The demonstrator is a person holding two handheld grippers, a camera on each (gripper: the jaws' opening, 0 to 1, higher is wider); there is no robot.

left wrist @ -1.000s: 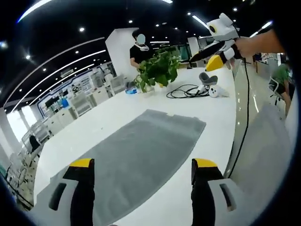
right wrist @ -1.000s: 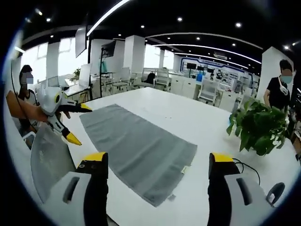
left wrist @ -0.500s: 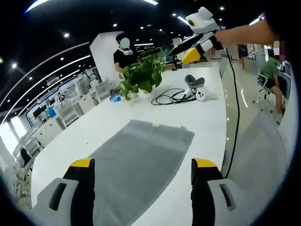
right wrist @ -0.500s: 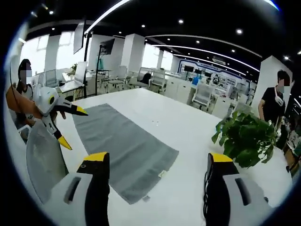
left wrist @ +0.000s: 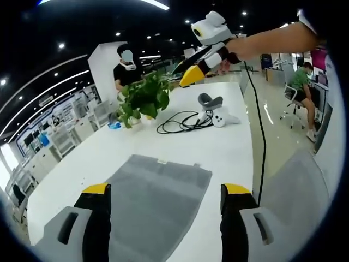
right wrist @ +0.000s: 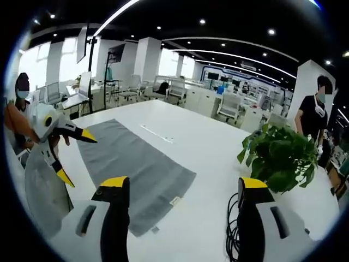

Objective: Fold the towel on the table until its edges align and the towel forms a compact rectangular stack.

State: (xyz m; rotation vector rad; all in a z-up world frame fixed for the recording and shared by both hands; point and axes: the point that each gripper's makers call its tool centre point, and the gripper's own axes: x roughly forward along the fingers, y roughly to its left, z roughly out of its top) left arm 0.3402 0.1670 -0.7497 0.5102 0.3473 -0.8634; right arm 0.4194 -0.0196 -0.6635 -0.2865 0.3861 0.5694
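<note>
grey towel (left wrist: 155,202) flat on surface (left wrist: 229,147), unfolded | both grippers' jaws wide open, empty | views swung toward plant (right wrist: 278,164); folding not begun

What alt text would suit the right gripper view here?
A flat grey cloth towel lies unfolded on a white table, beyond the right gripper, which is open and empty. The left gripper hangs open at the towel's far end; a leafy green potted plant stands right.

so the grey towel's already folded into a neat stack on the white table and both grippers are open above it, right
Not quite. The grey towel isn't folded: the right gripper view shows it spread flat in a single layer on the white table. The rest holds: the left gripper and right gripper both have their jaws apart, above the table.
</note>
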